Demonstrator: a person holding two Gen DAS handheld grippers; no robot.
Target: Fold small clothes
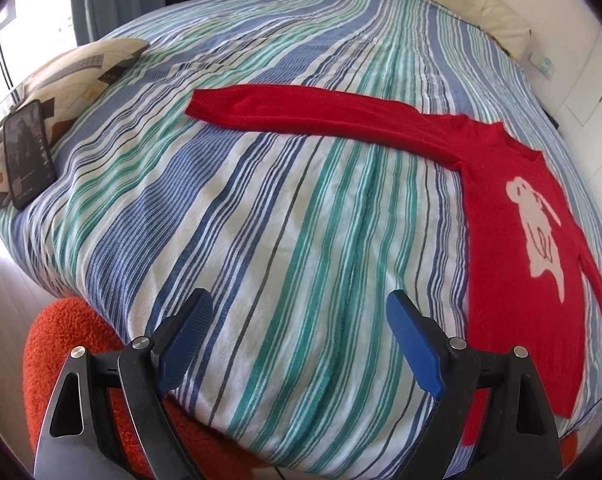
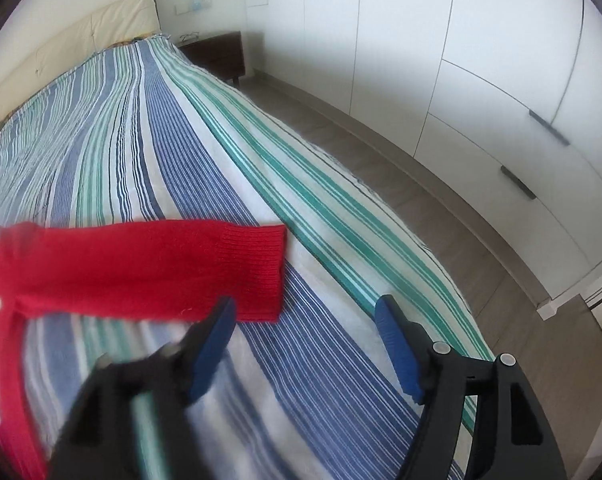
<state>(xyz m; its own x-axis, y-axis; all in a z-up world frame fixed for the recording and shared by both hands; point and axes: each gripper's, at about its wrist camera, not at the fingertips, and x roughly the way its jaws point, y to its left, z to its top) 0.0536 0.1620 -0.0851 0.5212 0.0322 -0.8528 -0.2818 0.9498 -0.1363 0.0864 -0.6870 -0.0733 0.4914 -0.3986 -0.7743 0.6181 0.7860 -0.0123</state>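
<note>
A small red knitted sweater with a pale rabbit figure on its chest lies flat, front up, on a bed covered by a blue, green and white striped bedspread. In the left wrist view the left claw hovers over bare bedspread with its two blue-padded jaws wide apart and nothing between them. The sweater's body lies to the right of this claw, running from the near edge of the bed away toward the headboard, and one long sleeve stretches from the shoulder across the bed to the left, well beyond the claw, its long axis crossing the view almost side to side and ending in a cuff at far left. A dark phone rests on a patterned pillow at the far left, well apart from the garment. In the right wrist view the right claw also stands with jaws apart and empty; the picture is blurred on its left side. The other sleeve reaches in from the left, its ribbed cuff pointing right and lying just beyond and beside the claw's left finger, not between the jaws. Judging by this, the right claw is the nearer one to a cuff, while the left claw sits closer to the sweater's hem than to its own sleeve end. Folding appears not yet begun, since both sleeves lie spread out.
</note>
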